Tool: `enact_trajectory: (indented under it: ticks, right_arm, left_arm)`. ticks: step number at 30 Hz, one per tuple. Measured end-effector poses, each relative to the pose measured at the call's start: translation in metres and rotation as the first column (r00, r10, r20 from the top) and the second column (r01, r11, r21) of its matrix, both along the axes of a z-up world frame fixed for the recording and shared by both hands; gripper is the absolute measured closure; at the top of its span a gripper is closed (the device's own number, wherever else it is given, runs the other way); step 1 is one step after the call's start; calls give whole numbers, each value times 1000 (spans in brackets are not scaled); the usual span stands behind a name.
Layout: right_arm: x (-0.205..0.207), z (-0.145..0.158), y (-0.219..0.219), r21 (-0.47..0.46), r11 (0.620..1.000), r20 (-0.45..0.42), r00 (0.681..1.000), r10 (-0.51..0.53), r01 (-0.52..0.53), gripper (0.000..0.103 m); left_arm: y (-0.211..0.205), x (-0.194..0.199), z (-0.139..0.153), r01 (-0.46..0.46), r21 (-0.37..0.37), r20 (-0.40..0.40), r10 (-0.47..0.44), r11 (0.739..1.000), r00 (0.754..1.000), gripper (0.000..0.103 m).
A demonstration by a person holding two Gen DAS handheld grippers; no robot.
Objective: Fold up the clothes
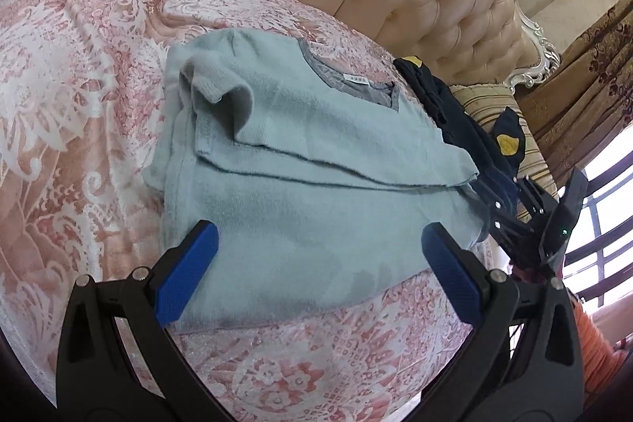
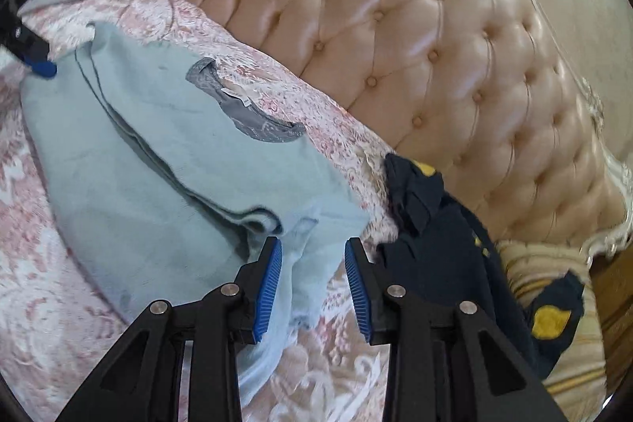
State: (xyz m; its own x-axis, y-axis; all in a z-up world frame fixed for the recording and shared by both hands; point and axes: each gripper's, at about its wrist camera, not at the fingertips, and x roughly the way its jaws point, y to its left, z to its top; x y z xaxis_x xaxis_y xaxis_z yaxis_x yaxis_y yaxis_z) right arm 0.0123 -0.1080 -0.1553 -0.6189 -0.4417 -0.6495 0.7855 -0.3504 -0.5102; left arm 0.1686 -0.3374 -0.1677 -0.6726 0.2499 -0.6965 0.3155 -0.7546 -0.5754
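Shirt: a light blue-green shirt (image 1: 300,161) lies on the bed, partly folded, with one layer turned over the body and a sleeve bunched on top near the collar.
Collar: the grey neck opening (image 2: 245,113) with a small white label faces the headboard.
Bed cover: a pink and white patterned cover (image 1: 79,105) is under the shirt on all sides.
Left gripper: the left gripper (image 1: 320,244) is over the lower edge of the shirt; its jaws stand wide apart and the blue pads (image 1: 186,271) press on nothing, so it is released.
Right gripper: the right gripper (image 2: 312,287) is at the corner of the shirt that is nearest to the dark clothes. A flap of the shirt hangs between its jaws and lies against one blue pad, while the other pad is apart from the cloth. The jaws are partly apart and do not clamp the cloth.
Dark clothes: a navy garment with yellow patches (image 2: 443,248) lies in a heap just beside the shirt.
Headboard: a beige tufted headboard (image 2: 415,46) is behind the bed.
Pillow: a striped pillow (image 2: 554,283) lies beside the navy garment.
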Motion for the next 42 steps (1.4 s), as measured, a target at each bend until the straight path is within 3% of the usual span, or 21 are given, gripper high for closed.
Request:
enact_trajectory:
  ticks: [5, 9, 12, 17, 23, 25, 28, 29, 33, 37, 42]
  right_arm:
    - [18, -15, -13, 47, 996, -215, 973, 88, -79, 66]
    - [16, -17, -27, 62, 990, -262, 955, 138, -126, 64]
    - [-8, -8, -37, 29, 996, -217, 972, 91, -86, 57]
    - [-61, 0, -48, -4, 1000, -125, 992, -7, 6, 54]
    - [-107, -10, -40, 5, 994, 74, 992, -106, 106, 53]
    - [-102, 4, -27, -99, 991, 145, 987, -73, 88, 53]
    - [-74, 23, -13, -193, 981, 149, 987, 52, -22, 51]
    - [-64, 27, -9, -206, 976, 148, 984, 98, -66, 45]
    - [-40, 24, -5, -184, 965, 161, 963, 218, -188, 40]
    - [-38, 7, -20, -129, 970, 168, 960, 224, -204, 40]
    - [-62, -5, -40, -96, 989, 146, 981, 128, -115, 40]
  left_arm:
    - [8, -1, 0, 22, -63, 15, -21, 998, 1000, 0]
    - [14, -5, 0, 46, -115, 34, -42, 992, 999, 0]
    - [13, -7, 0, 55, -119, 42, -50, 991, 998, 0]
    - [9, -11, 4, 54, -107, 47, -49, 993, 998, 0]
    - [9, -26, 14, 89, -124, 64, -82, 988, 995, 0]
    - [9, -33, 18, 105, -139, 69, -96, 985, 993, 0]
    - [8, -41, 20, 118, -142, 76, -108, 983, 991, 0]
    - [7, -42, 20, 121, -137, 74, -111, 983, 991, 0]
    - [6, -48, 15, 128, -130, 84, -118, 983, 989, 0]
    - [8, -56, 10, 129, -136, 101, -116, 982, 988, 0]
    - [4, -72, 18, 144, -145, 94, -131, 979, 987, 0]
